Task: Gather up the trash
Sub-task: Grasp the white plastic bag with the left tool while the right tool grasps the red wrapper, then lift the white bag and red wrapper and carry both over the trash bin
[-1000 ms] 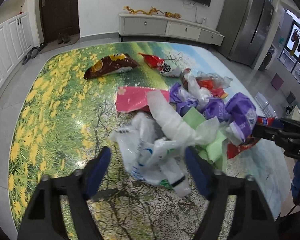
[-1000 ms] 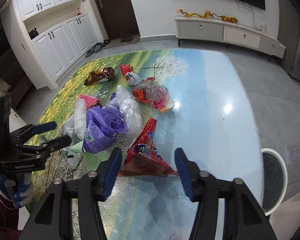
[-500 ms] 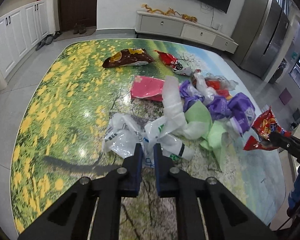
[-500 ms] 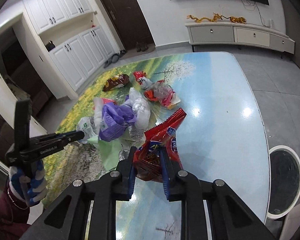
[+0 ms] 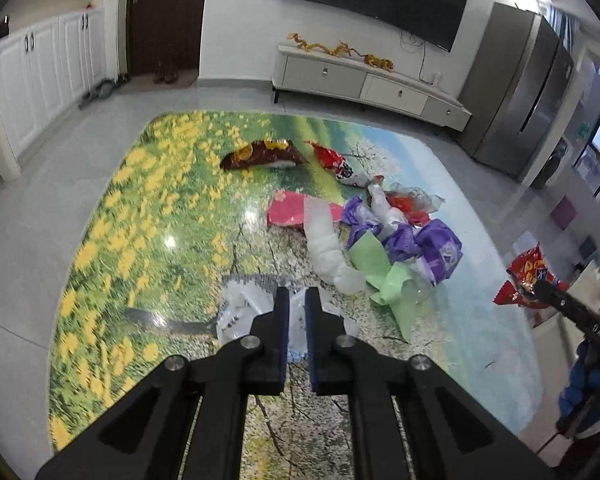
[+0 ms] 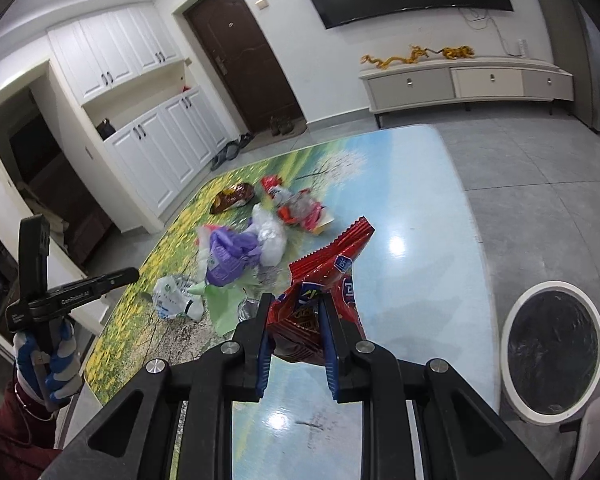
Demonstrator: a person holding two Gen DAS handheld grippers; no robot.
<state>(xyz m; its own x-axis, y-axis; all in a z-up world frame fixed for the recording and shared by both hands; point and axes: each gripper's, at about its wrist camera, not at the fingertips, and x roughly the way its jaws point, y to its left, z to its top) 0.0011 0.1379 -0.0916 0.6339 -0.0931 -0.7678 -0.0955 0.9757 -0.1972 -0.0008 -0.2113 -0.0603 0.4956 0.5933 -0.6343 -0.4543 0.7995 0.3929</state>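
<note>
My left gripper (image 5: pixel 296 300) is shut on a white plastic bag (image 5: pixel 244 310) and holds it just above the table. My right gripper (image 6: pixel 294 310) is shut on a red snack bag (image 6: pixel 328 276) and holds it up above the table's blue side; that bag also shows in the left wrist view (image 5: pixel 530 274). A heap of trash lies on the table: purple bags (image 5: pixel 436 242), a green sheet (image 5: pixel 384 270), a clear white bag (image 5: pixel 324 240), a pink wrapper (image 5: pixel 290 210), a brown snack bag (image 5: pixel 262 154) and a red packet (image 5: pixel 334 160).
A round white-rimmed bin with a black liner (image 6: pixel 552 346) stands on the floor right of the table (image 6: pixel 420 200). A TV cabinet (image 5: pixel 364 82) and a fridge (image 5: pixel 520 92) line the far wall. White cupboards (image 5: pixel 44 72) stand at the left.
Both grippers closed, the left on the white plastic bag and the right on the red snack bag. Both then rose and pulled back from the heap with their loads.
</note>
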